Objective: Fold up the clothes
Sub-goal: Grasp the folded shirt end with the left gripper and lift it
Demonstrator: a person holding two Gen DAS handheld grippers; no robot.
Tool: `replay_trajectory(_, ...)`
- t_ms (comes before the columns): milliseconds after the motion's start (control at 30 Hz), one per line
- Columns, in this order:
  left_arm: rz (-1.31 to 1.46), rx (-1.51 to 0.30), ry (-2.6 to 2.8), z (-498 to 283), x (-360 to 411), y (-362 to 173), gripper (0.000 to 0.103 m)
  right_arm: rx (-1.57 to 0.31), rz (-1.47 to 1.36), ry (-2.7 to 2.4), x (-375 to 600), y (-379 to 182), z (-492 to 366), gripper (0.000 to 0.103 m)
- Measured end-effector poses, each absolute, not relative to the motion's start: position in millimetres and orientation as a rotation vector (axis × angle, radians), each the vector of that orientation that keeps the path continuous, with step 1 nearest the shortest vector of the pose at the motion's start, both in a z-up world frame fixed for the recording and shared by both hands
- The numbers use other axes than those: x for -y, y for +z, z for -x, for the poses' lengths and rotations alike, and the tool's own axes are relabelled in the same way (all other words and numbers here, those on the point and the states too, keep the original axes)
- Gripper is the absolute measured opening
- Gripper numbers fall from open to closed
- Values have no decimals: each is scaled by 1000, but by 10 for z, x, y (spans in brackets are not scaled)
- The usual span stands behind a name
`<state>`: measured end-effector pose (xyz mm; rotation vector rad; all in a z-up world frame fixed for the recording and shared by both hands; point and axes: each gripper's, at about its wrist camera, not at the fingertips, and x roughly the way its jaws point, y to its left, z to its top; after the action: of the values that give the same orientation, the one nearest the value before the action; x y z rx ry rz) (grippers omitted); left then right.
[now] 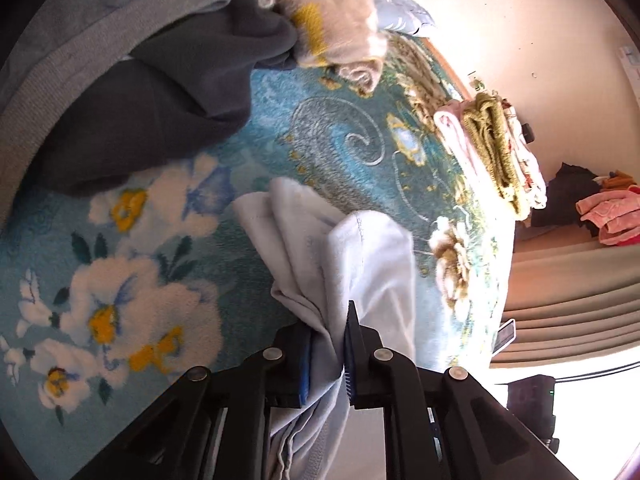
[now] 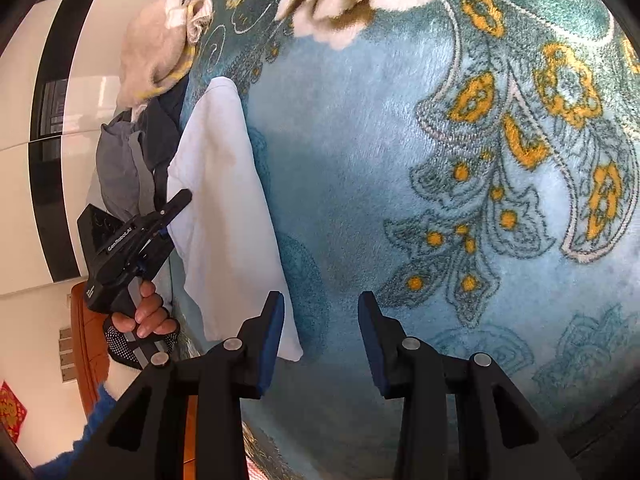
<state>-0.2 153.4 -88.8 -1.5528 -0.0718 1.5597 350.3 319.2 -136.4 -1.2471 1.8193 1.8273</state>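
Note:
A pale blue-white garment point(image 1: 344, 264) lies bunched on the teal floral blanket point(image 1: 132, 240). My left gripper point(image 1: 330, 336) is shut on its near edge, with cloth pinched between the blue pads. In the right wrist view the same garment point(image 2: 224, 200) stretches along the blanket point(image 2: 400, 160), and the left gripper point(image 2: 176, 204) shows at its left side in a gloved hand. My right gripper point(image 2: 322, 316) is open and empty, hovering over the blanket just right of the garment's near corner.
A pile of dark grey and blue-grey clothes point(image 1: 132, 92) and a beige knit with yellow stripes point(image 1: 332, 20) lie at the far end of the bed. A folded stack of pink and olive items point(image 1: 492, 152) sits by the blanket's edge. More clothes point(image 1: 608, 208) lie beyond.

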Motion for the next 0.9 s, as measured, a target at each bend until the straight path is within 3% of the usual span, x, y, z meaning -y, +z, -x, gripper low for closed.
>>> replay_trajectory(233,1401,52,1559,-474,-1665,-142,13,-1891,1161,1800,-3254,-1409,-3694,40)
replay_trajectory(500,1424,62,1540,-928,-2106,224,13,-1938,1063,1819,-3343,-1360,-3863,40)
replay_trajectory(633,1405,147,1498,-1133,-2292,455,13,-1954,1009,1805,-3420,-1348,-4003,40)
replay_trajectory(767,1407,453,1555,-853,-2006,485,13,-1951,942,1789,-3515,-1314,-4153,40)
replay_trajectory(900,1570,615,1677,-407,-1522,-170,13,-1939,879,1772,-3602,-1296,-4256,40)
